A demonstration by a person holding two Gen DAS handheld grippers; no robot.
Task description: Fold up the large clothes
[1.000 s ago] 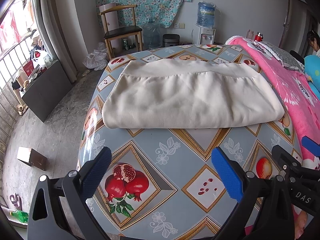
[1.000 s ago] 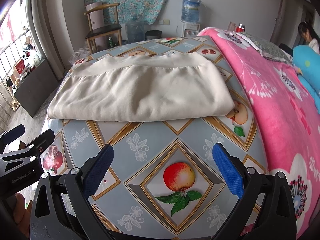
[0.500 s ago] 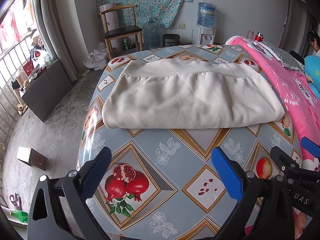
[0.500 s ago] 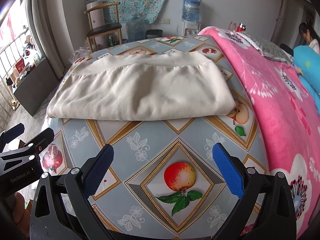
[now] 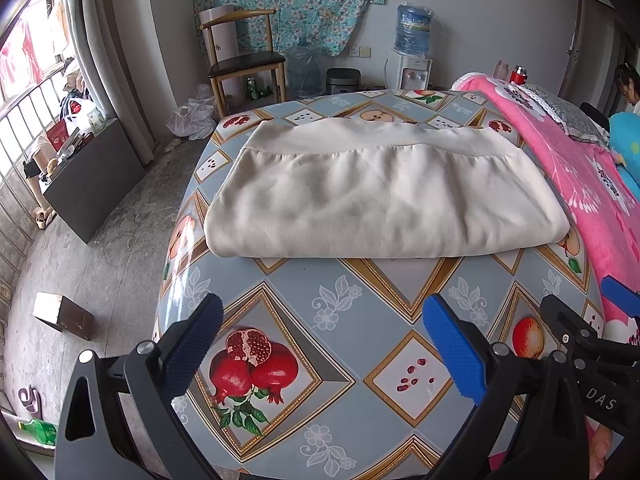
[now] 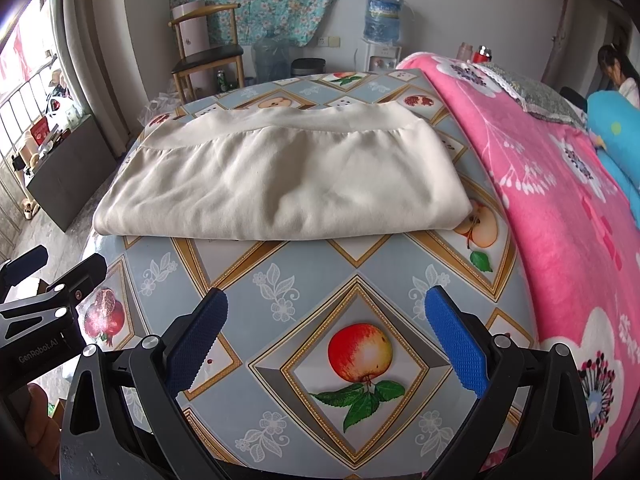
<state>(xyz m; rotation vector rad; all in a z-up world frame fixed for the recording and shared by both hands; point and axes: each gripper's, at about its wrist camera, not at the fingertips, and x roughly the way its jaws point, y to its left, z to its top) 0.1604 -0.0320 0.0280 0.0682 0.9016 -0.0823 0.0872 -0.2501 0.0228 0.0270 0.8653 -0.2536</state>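
A cream garment (image 5: 380, 196) (image 6: 288, 176) lies folded into a wide rectangle on the fruit-patterned tablecloth (image 5: 344, 308) (image 6: 280, 280), its gathered band along the far side. My left gripper (image 5: 320, 344) hovers open over the near part of the table, well short of the garment's near folded edge, with nothing between its blue pads. My right gripper (image 6: 326, 344) is open too, beside the left one and equally short of the cloth. Each gripper shows at the edge of the other's view.
A pink flowered blanket (image 6: 560, 200) covers the table's right side, with a blue cushion (image 6: 616, 132) and a person behind it. A wooden chair (image 5: 244, 64), water dispenser (image 5: 412, 60) and dark cabinet (image 5: 92, 176) stand on the floor beyond and to the left. A small box (image 5: 60, 314) lies near the table's left edge.
Almost nothing: both grippers stay open and nearly still. The right wrist view has crept slightly, and the garment has not moved.
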